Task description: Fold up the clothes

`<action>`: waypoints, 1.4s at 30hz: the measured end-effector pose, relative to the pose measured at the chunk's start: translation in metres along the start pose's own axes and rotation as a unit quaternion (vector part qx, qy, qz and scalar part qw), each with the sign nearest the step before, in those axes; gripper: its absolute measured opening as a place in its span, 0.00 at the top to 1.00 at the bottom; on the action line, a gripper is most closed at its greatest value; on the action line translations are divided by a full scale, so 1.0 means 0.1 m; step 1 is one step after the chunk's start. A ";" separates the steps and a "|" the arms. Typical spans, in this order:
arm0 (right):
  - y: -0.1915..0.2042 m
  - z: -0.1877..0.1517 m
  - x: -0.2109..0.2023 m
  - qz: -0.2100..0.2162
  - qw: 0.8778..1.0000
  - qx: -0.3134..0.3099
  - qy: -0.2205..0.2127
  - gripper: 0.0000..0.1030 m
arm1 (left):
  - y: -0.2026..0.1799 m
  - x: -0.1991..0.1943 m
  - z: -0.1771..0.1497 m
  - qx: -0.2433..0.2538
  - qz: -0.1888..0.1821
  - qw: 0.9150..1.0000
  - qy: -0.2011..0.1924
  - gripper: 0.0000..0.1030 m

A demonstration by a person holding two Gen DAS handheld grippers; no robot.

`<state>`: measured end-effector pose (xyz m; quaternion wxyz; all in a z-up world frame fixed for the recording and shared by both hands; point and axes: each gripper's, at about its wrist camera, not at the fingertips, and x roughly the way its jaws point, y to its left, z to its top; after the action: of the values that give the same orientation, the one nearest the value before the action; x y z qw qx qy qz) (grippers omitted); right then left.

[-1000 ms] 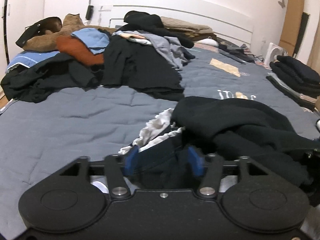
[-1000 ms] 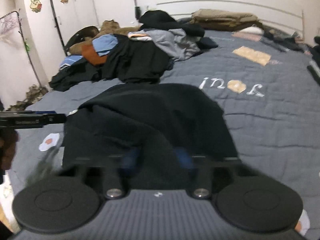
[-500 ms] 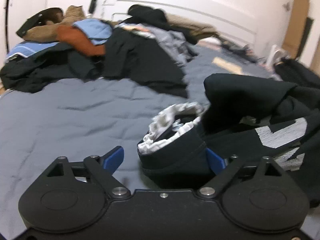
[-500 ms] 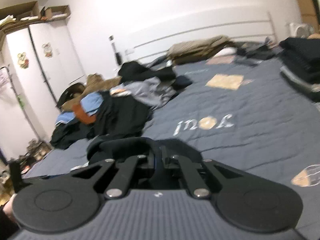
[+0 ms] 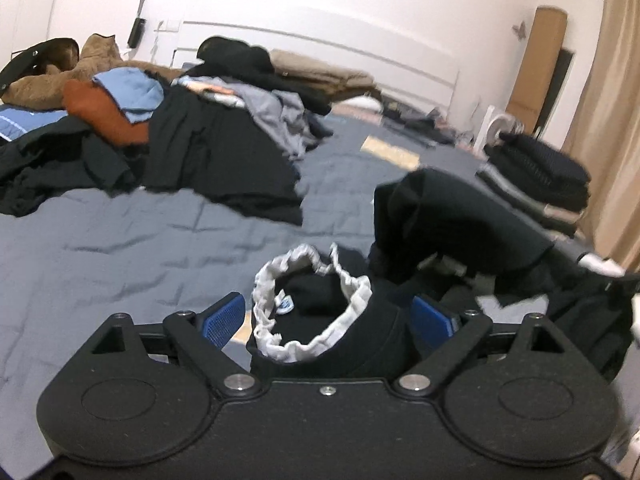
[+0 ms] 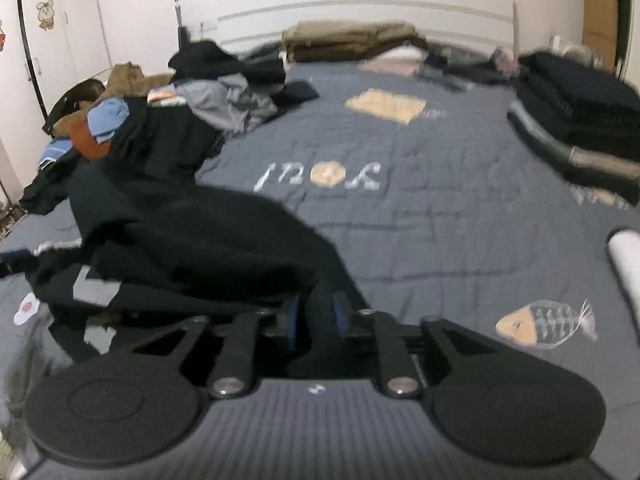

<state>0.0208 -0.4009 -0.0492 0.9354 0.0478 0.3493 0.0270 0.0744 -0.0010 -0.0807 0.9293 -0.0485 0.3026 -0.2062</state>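
Right claw (image 6: 314,318) pinching black garment (image 6: 192,240); bedspread (image 6: 440,216) lettering mirrored, possibly "joui"

1. The left gripper (image 5: 328,320) is built of matte black plastic, with two round discs and silver screws.
2. Blue ribbed pads (image 5: 223,317) are fitted on its fingers.
3. The right gripper (image 6: 316,318) is made alike, but a grey ribbed plate is seen on its body.

White walls (image 5: 360,4), white slatted headboard (image 6: 360,8). Bed covered by grey-blue quilted bedspread (image 6: 460,208) with fish and letter appliqués. White wardrobe doors (image 6: 60,20) with cartoon stickers on the left. Beige curtain (image 5: 616,120), brown cardboard panel (image 5: 538,60) leaning on the wall.
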 end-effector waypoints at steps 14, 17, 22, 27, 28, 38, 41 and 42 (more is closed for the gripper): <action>0.38 0.09 -0.26 0.086 0.991 0.000 -0.098 0.32 | -0.09 0.10 -0.10 0.027 0.001 0.999 0.036 0.55; 0.54 0.05 -0.18 0.094 0.991 -0.017 -0.090 0.30 | -0.14 0.16 -0.14 0.035 -0.027 0.997 0.061 0.82; 0.80 -0.01 -0.04 0.108 0.990 -0.045 -0.076 0.28 | -0.30 0.14 -0.19 0.058 -0.058 0.994 0.076 0.90; 0.99 -0.05 0.02 0.111 0.989 -0.065 -0.076 0.26 | -0.47 0.10 -0.28 0.085 -0.081 0.990 0.085 0.92; 1.00 -0.05 0.04 0.108 0.989 -0.065 -0.076 0.25 | -0.51 0.09 -0.31 0.096 -0.084 0.988 0.088 0.92; 1.13 -0.10 0.31 0.079 0.993 -0.053 -0.064 0.23 | -0.68 -0.07 -0.44 0.131 -0.104 0.981 0.096 0.92; 1.18 -0.12 0.35 0.079 0.992 -0.059 -0.074 0.29 | -0.66 -0.04 -0.47 0.131 -0.102 0.981 0.102 0.92; 1.19 -0.13 0.37 0.076 0.993 -0.058 -0.074 0.45 | -0.66 -0.03 -0.47 0.131 -0.100 0.981 0.102 0.92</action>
<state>0.0387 -0.2790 -0.0700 0.9550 0.0215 0.2727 0.1150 0.0212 -0.0579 -0.1033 0.8666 0.0644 0.3596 -0.3399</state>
